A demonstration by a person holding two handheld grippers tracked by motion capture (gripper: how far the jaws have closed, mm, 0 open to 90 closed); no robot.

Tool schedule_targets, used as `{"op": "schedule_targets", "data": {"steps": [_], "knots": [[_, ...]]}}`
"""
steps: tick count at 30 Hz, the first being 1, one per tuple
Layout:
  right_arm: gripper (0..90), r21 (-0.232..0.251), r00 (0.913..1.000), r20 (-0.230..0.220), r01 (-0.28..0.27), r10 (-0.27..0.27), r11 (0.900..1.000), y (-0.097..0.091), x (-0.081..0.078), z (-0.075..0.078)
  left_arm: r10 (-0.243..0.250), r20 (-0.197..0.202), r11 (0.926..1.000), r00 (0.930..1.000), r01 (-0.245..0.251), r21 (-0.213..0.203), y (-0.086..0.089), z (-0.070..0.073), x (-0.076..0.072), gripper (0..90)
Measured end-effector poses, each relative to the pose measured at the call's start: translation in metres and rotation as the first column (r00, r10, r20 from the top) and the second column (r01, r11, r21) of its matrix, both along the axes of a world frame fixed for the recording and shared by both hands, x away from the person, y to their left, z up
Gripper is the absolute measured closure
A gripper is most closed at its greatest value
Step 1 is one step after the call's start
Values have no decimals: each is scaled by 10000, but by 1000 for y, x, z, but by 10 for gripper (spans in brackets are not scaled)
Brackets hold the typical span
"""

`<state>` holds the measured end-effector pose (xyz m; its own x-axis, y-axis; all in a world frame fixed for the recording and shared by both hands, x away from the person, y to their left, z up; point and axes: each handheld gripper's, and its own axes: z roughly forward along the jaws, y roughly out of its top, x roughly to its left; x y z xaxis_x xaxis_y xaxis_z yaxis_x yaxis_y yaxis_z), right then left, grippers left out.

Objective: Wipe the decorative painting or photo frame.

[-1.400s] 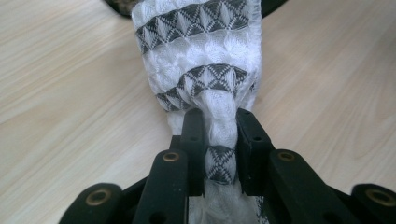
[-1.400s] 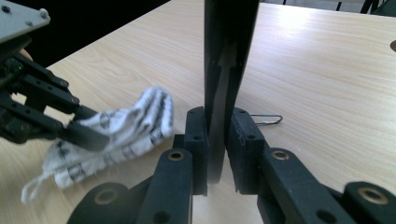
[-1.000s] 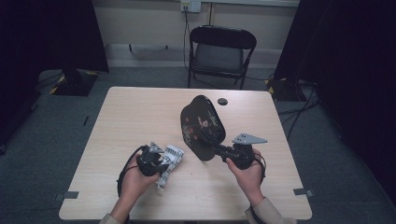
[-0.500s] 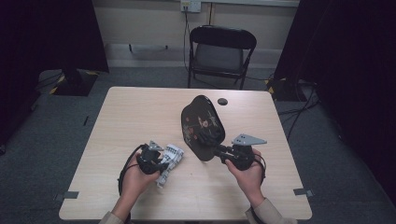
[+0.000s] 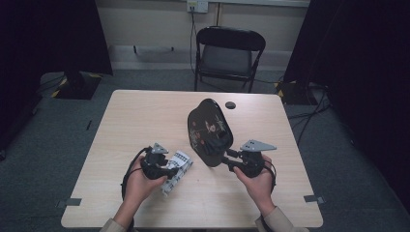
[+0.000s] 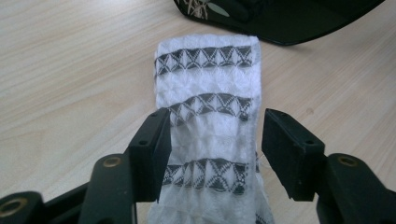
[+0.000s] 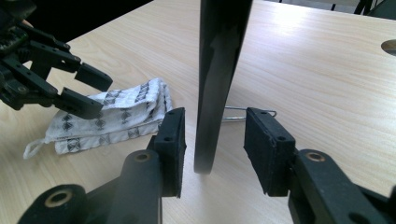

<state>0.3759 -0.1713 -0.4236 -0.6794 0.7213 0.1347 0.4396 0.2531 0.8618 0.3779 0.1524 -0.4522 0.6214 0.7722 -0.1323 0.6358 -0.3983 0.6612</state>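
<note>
A: The patterned folded cloth [image 6: 208, 140] lies flat on the table [image 5: 145, 125] beside the black plate [image 5: 209, 131], between the left gripper's [image 6: 212, 144] spread, just-opened jaws.

B: Looks like release. The right gripper [image 7: 212, 140] has just been opening too, its jaws clear of the upright plate's rim. Next, probably back both away.

no words, brands or numbers can be read anywhere here. the black tray [image 5: 209, 130] carries pale printed marks, too small and blurred to make out as letters. the folded white cloth [image 6: 208, 116] bears only grey rows of triangle pattern, no lettering.
</note>
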Motion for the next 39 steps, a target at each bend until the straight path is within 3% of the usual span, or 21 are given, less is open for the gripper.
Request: {"op": "schedule_targets", "data": {"steps": [7,15,26,39], "knots": [[541,-21,10000,3,-1,1,10000,-4,-2,1,-106,219,9996,9997,111,-260,3,4,-1,369],[501,-105,9999,-121,-47,46,9999,-12,-4,0,-114,109,9990,9999,118,-442,8,5,1,337],[432,-127,9992,-103,-387,386,9992,-21,-10,0,126,270,9975,9996,-107,-692,19,15,2,301],[356,-202,9969,-53,-786,786,9967,-30,-12,-3,397,329,9959,9987,-368,-823,37,16,2,261]]}}
